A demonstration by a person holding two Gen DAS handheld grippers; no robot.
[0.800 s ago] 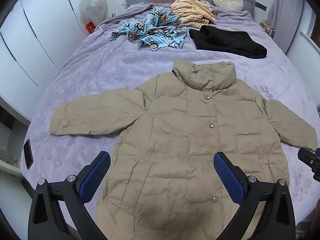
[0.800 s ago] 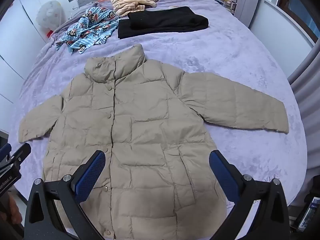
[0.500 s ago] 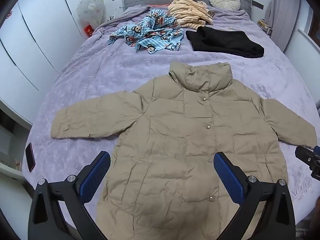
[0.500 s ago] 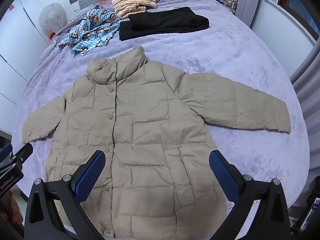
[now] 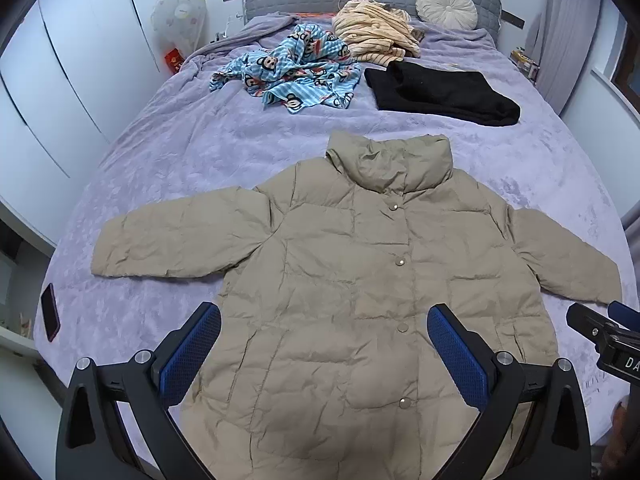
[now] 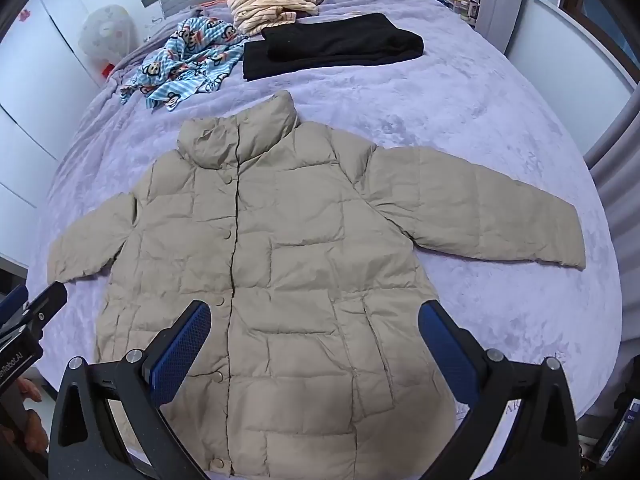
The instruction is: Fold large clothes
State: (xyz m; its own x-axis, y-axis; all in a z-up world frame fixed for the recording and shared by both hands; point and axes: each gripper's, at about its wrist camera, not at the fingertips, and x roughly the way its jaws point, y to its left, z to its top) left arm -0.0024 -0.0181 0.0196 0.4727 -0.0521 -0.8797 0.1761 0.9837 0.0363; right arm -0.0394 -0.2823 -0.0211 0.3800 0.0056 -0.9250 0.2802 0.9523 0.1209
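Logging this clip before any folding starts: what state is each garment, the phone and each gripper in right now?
beige puffer jacket: flat, front up, snapped shut, sleeves spread, unfolded
black garment: folded
blue monkey-print garment: crumpled
yellow striped garment: heaped
phone: lying at the bed's edge, screen dark
left gripper: open, empty, above the jacket's hem
right gripper: open, empty, above the jacket
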